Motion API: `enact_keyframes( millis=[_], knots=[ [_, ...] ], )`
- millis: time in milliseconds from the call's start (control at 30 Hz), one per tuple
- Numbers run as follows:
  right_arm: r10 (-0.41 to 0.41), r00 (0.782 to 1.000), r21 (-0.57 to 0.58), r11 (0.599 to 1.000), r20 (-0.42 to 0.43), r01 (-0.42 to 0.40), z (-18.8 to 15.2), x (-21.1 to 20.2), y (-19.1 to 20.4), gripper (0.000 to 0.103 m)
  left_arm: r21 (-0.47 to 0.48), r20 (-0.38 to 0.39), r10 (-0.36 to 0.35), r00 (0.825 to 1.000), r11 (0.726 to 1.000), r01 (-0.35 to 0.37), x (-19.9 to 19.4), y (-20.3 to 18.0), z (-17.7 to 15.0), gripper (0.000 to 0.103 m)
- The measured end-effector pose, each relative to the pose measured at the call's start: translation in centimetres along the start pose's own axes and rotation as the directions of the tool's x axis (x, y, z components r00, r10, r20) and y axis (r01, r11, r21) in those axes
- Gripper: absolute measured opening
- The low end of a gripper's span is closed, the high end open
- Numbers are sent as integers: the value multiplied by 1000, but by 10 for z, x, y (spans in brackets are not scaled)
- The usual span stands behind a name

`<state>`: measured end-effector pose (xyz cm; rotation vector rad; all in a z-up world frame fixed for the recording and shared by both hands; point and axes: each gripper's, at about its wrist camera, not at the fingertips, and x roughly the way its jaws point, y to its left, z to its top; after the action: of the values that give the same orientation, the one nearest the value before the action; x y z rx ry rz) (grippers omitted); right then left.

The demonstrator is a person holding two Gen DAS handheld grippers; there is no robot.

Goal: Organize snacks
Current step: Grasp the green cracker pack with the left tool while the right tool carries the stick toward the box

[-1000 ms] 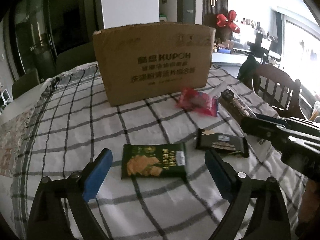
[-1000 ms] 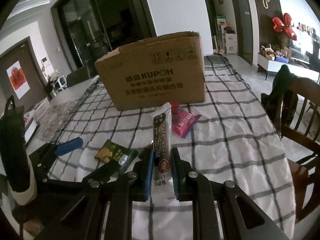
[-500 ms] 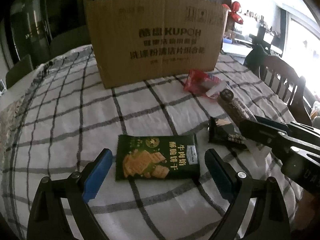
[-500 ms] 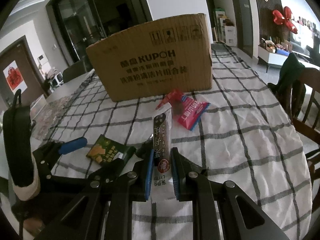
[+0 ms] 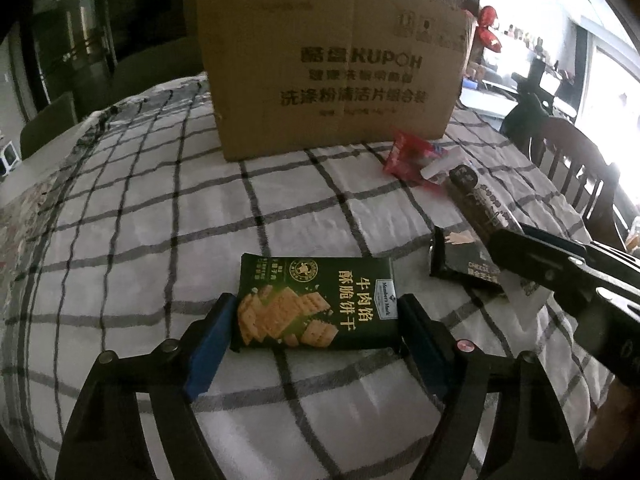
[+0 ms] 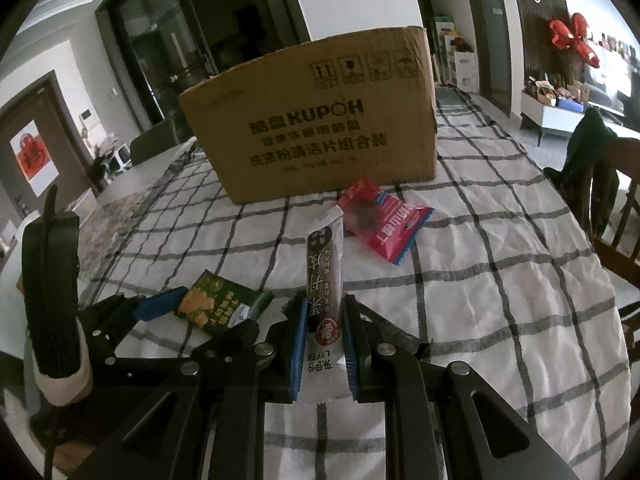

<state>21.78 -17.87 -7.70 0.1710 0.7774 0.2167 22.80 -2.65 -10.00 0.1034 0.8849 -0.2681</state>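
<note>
A green cracker packet (image 5: 316, 306) lies flat on the checked tablecloth, between the blue pads of my left gripper (image 5: 314, 332), whose jaws stand open on either side of it. It also shows in the right wrist view (image 6: 222, 306). My right gripper (image 6: 323, 332) is shut on a long dark-and-white snack stick (image 6: 325, 280), held above the table; the stick also shows in the left wrist view (image 5: 478, 204). A black cheese snack packet (image 5: 460, 264) lies to the right of the green one. A red packet (image 6: 382, 224) lies near the cardboard box (image 6: 316, 124).
The brown cardboard box (image 5: 332, 76) stands at the far side of the table. A wooden chair (image 5: 576, 168) stands at the right edge with dark clothing on it. The tablecloth (image 5: 140, 220) covers the whole table.
My left gripper has moved forward and down, so the green packet now sits between its pads. My right gripper has moved closer to the box, still holding the stick.
</note>
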Motion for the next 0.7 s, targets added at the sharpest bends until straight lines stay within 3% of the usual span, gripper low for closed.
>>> enact_keyframes(
  millis=[200,700],
  knots=[
    [6,1000,-9,1000,11,-6,2,-5,4,18,-20,58,39,998,999,-38,-21,6,2,80],
    [42,996,-27,999,77,-40,20,-36,13,18,-50,140,58,988,997,-52,-78,4,26,79]
  ],
)
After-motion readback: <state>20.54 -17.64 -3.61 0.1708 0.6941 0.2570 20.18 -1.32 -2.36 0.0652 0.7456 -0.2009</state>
